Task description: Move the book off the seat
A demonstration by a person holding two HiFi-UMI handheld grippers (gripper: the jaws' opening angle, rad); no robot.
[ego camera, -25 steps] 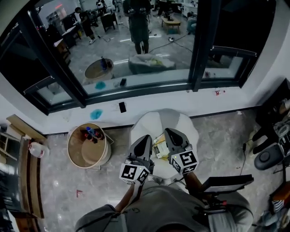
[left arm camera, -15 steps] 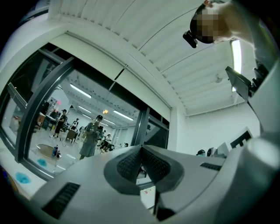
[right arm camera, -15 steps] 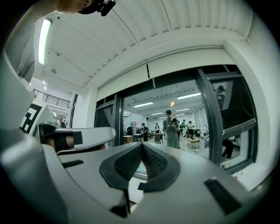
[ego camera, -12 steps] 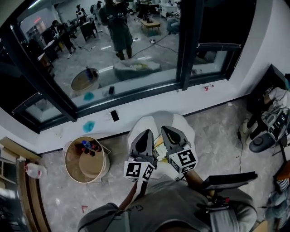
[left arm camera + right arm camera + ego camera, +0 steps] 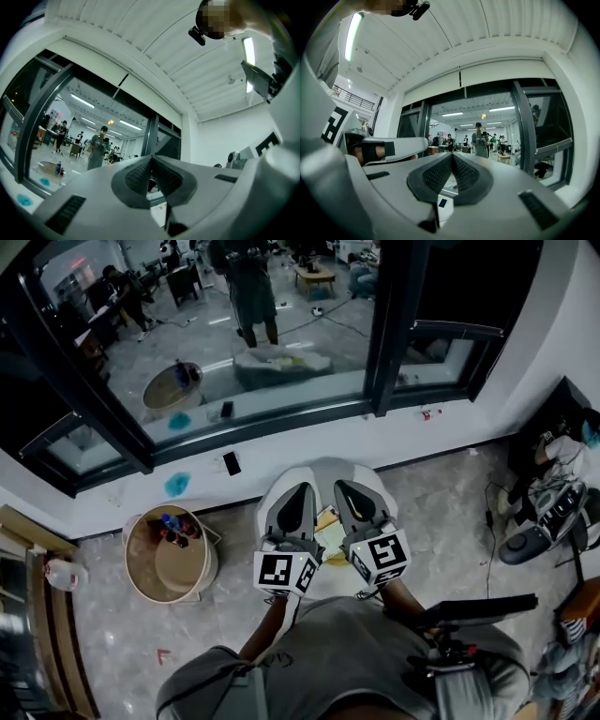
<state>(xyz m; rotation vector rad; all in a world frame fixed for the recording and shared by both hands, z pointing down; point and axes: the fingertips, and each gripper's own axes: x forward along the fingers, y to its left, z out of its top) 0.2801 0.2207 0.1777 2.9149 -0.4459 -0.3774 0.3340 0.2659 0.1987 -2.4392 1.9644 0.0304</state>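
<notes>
Pale marble floor runs up to a white sill under a big dark-framed window, whose glass mirrors a busy room with people and furniture. A white seat stands against the sill, and the book lies on it, flat and yellowish, showing in the gap between the two grippers. The left gripper and right gripper are held side by side over the seat, close but not touching, both pointing toward the window. Each has its jaws pressed together with nothing between them; the ribbed pads meet along one seam in both gripper views. Neither touches the book. Left of the seat stands a round tub with small bottles at its far edge. A dark phone and a blue smear sit on the sill
</notes>
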